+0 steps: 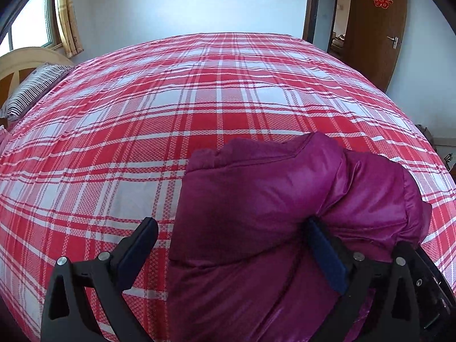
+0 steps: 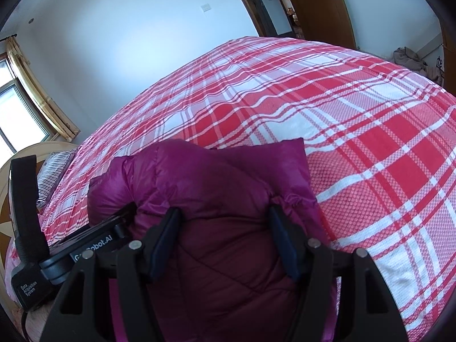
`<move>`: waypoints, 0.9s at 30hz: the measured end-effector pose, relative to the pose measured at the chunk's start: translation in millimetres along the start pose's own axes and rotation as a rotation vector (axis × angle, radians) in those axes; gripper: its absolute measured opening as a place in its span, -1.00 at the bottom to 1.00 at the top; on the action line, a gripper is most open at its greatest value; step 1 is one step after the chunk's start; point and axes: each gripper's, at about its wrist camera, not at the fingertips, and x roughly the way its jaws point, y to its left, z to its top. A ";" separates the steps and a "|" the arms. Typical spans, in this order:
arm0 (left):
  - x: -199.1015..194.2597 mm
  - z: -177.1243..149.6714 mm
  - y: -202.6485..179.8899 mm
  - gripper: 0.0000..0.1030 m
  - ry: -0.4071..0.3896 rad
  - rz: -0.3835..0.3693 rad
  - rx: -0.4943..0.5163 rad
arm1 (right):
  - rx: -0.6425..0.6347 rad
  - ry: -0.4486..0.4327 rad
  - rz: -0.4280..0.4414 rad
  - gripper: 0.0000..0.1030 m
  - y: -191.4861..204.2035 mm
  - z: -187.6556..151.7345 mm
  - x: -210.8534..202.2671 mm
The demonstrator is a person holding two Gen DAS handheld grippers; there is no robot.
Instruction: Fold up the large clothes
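Observation:
A puffy purple jacket (image 1: 256,199) lies bunched at the near edge of a bed with a red and white plaid sheet (image 1: 171,114). My left gripper (image 1: 233,253) is open wide. Its right finger (image 1: 327,256) rests against the jacket's fold and its left finger (image 1: 139,253) stands over bare sheet. In the right wrist view the jacket (image 2: 213,185) bulges up between the fingers of my right gripper (image 2: 223,242), which is shut on a thick bunch of it. The left gripper's body (image 2: 94,239) shows at the jacket's left side there.
A striped pillow (image 1: 34,88) and a cream headboard (image 1: 25,57) are at the bed's left end, under a curtained window (image 1: 65,14). A brown door (image 1: 376,28) stands open beyond the bed. A heap of clothes (image 2: 410,59) lies past the far right corner.

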 end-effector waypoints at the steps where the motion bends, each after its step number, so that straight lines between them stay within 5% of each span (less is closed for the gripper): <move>1: 0.3 -0.1 -0.2 0.99 0.000 0.000 0.000 | -0.004 0.003 -0.005 0.31 0.8 0.0 0.6; 27: 3.7 -1.3 5.1 0.99 0.012 -0.035 -0.030 | -0.055 0.023 -0.066 0.35 8.3 -0.5 6.6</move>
